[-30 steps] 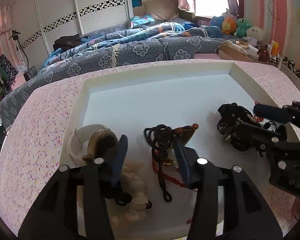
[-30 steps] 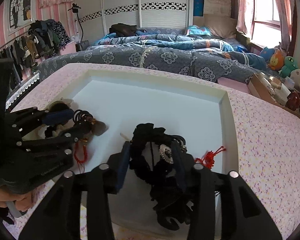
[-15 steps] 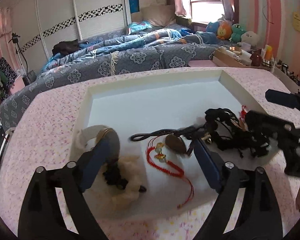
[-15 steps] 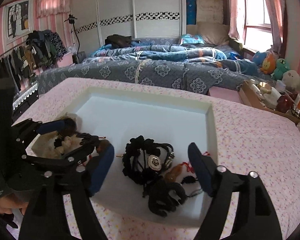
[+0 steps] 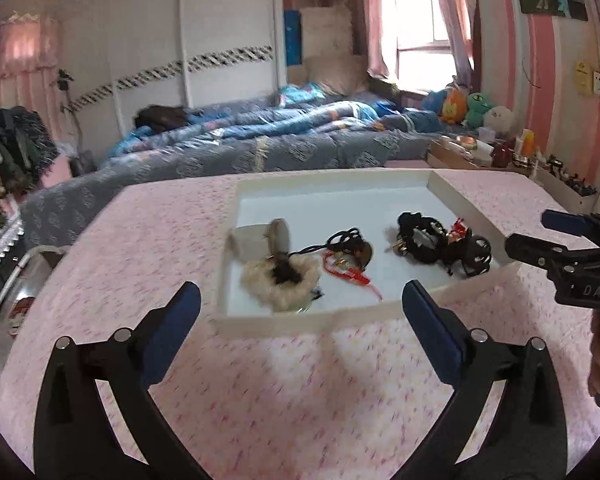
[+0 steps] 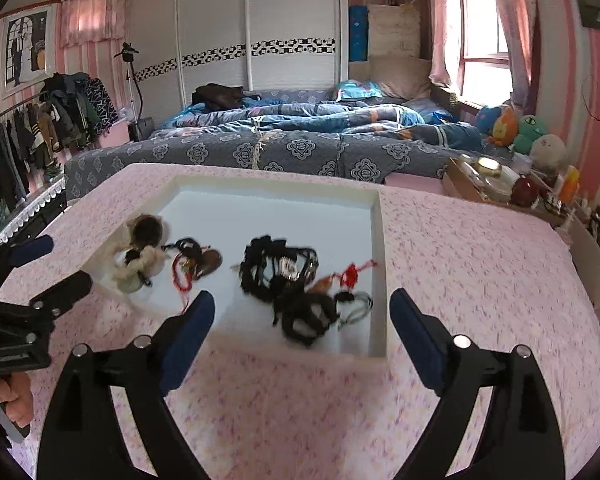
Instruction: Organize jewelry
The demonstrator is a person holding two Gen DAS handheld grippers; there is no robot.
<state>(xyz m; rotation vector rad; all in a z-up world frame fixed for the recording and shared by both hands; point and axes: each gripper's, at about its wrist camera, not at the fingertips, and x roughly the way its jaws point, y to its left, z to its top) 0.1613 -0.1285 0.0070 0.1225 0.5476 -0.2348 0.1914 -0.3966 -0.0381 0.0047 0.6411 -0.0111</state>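
A white tray [image 5: 332, 314] [image 6: 380, 280] on the pink flowered table holds the jewelry. In it lie a cream furry piece with a white band [image 5: 278, 272] [image 6: 140, 262], a black cord with a red string and a brown pendant [image 5: 350, 254] [image 6: 196, 260], and a tangle of black pieces with a red tassel [image 5: 440, 240] [image 6: 296, 280]. My left gripper [image 5: 300, 308] is open and empty, over the table in front of the tray. My right gripper [image 6: 302, 316] is open and empty, at the tray's near edge.
A bed with a grey-blue cover [image 6: 300, 148] runs behind the table. A box of small items and soft toys [image 6: 512, 152] stand at the back right. A clothes rack [image 6: 32, 136] stands at the left. The flowered table top [image 6: 480, 264] stretches right of the tray.
Both grippers have opened, let go of the jewelry and drawn back out of the tray. The cord piece and the black tangle now lie loose in the tray.
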